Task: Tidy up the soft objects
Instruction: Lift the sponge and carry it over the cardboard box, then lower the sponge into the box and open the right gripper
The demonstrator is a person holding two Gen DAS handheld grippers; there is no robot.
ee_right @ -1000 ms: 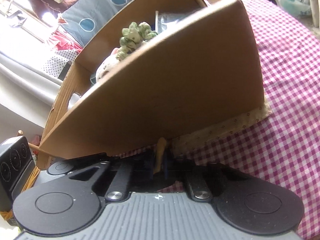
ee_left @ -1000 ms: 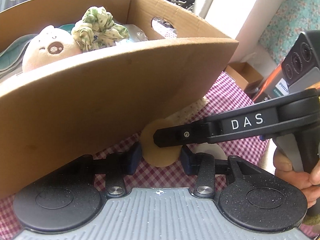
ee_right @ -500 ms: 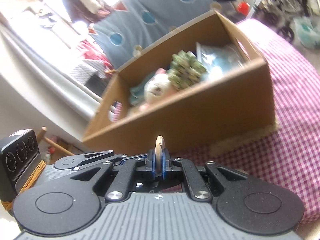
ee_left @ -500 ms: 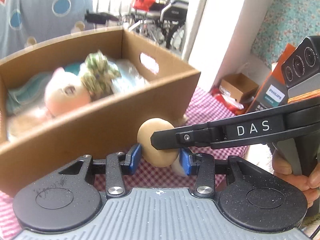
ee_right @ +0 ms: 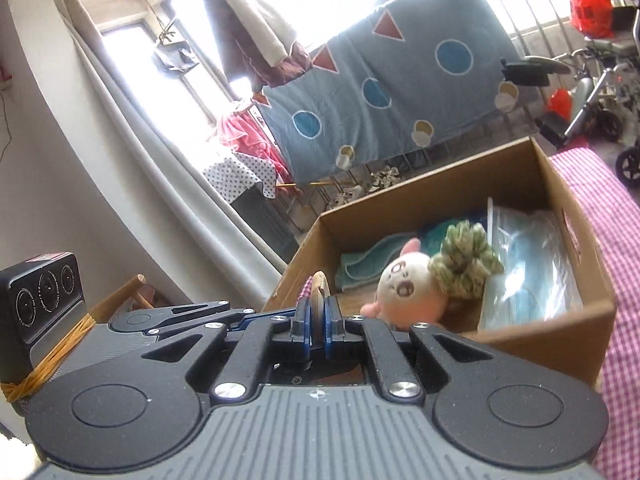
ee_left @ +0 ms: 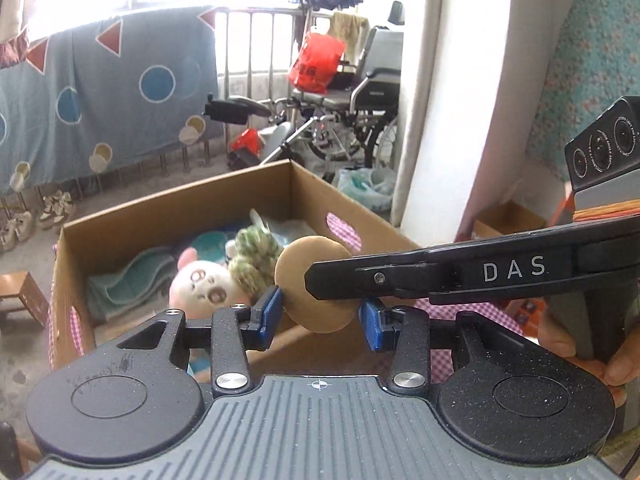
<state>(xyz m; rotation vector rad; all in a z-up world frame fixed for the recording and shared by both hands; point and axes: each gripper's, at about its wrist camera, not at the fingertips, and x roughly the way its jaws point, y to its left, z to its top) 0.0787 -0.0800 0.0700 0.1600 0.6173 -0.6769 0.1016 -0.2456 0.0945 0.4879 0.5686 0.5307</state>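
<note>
A flat round tan pad (ee_left: 298,276) hangs in the air in front of the cardboard box (ee_left: 168,208). My right gripper (ee_right: 318,322) is shut on the tan pad (ee_right: 320,292), seen edge-on. My left gripper (ee_left: 320,316) is open, its blue pads on either side of the tan pad, not clearly touching it. In the box lie a pale pink plush toy (ee_left: 200,280), a green scrunchie (ee_left: 254,256), teal cloth (ee_left: 132,280) and a clear bag (ee_right: 532,264).
The box (ee_right: 560,328) stands on a pink checked tablecloth (ee_right: 600,208). A blue sheet with circles (ee_left: 100,100) hangs behind. A wheelchair (ee_left: 352,104) stands at the back right. A small wooden stool (ee_left: 24,296) is at the left.
Both grippers have risen with the tan pad from low beside the box's front wall to above its rim, so the box's inside shows.
</note>
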